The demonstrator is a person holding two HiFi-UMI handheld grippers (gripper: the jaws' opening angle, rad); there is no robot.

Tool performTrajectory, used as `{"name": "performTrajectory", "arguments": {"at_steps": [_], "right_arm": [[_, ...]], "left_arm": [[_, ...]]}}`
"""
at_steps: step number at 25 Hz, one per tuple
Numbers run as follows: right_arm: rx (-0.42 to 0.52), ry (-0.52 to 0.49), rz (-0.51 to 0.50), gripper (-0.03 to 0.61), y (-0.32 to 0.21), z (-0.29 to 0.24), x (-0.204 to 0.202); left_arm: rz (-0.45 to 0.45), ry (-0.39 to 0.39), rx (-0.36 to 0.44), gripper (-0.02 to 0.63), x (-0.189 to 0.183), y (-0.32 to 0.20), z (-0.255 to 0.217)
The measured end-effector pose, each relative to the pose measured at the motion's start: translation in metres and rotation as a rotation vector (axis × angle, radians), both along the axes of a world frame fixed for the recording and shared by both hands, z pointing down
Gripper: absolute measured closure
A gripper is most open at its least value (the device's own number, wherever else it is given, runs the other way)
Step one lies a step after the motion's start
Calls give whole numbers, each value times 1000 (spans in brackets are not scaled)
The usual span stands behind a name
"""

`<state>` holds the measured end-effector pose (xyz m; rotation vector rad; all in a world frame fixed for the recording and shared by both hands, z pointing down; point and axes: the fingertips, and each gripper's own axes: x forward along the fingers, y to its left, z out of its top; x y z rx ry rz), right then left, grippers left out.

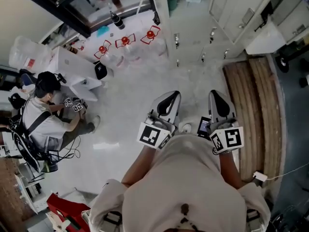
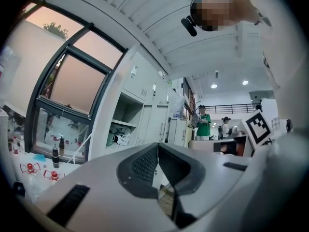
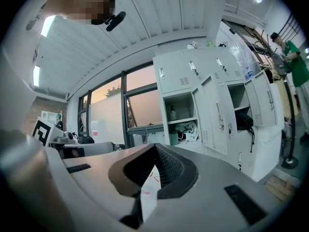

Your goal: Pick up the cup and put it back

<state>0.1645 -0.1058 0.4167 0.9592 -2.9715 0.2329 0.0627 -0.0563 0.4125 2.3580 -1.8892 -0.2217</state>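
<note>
Nothing of the task looks begun: the left gripper (image 1: 170, 96) and right gripper (image 1: 218, 94) hang side by side, fingers closed on nothing, and no cup shows between or beyond them.

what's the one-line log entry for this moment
left gripper: shut, empty | right gripper: shut, empty | both: close to torso, pointing toward lockers | cup: not made out

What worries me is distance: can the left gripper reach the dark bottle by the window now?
Probably not from here. The left gripper, jaws together, sits close to the person's body; the dark bottle stands far off across the floor. A step closer seems needed.
</note>
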Motion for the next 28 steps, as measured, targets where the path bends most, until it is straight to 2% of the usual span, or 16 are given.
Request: {"name": "performTrajectory", "arguments": {"at_steps": [4,8,14,20,28], "right_arm": [[-8,-14,5,554,31,-3,17],[-15,-21,39,554,55,-4,29],[-20,0,92,554,93,-1,28],[-21,34,155,554,131,-2,6],[-17,19,177,554,222,0,-72]], "left_arm": [[6,-7,-7,604,17,30,-3],[50,-17,-2,604,31,51,-6],[118,-4,10,604,31,85,-8],[139,-3,20,604,-5,140,-15],[116,2,0,604,-90,236,-7]]}}
